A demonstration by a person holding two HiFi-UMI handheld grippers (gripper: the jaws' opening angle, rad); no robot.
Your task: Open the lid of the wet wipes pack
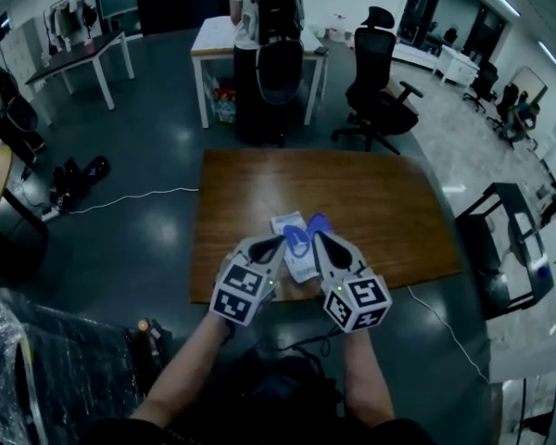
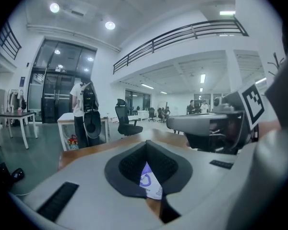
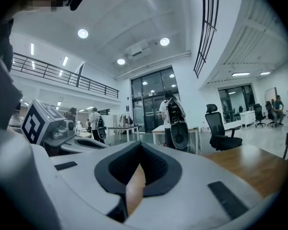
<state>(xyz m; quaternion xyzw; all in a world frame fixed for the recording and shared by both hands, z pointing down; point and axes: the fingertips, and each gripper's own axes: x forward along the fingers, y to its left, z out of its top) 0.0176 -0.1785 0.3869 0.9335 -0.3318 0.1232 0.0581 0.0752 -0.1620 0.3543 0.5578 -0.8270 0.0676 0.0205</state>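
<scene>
Wet wipes pack on table's near half; office chair beyond.

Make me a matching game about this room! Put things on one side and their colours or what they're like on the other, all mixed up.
Things:
1. wet wipes pack
2. office chair
3. table
4. right hand-held gripper

Matches:
A. brown wood
B. jaws shut
C. black, on the floor past the far edge
D. white with blue, lying on the wood

Pairs: 1-D, 2-C, 3-A, 4-B
</scene>
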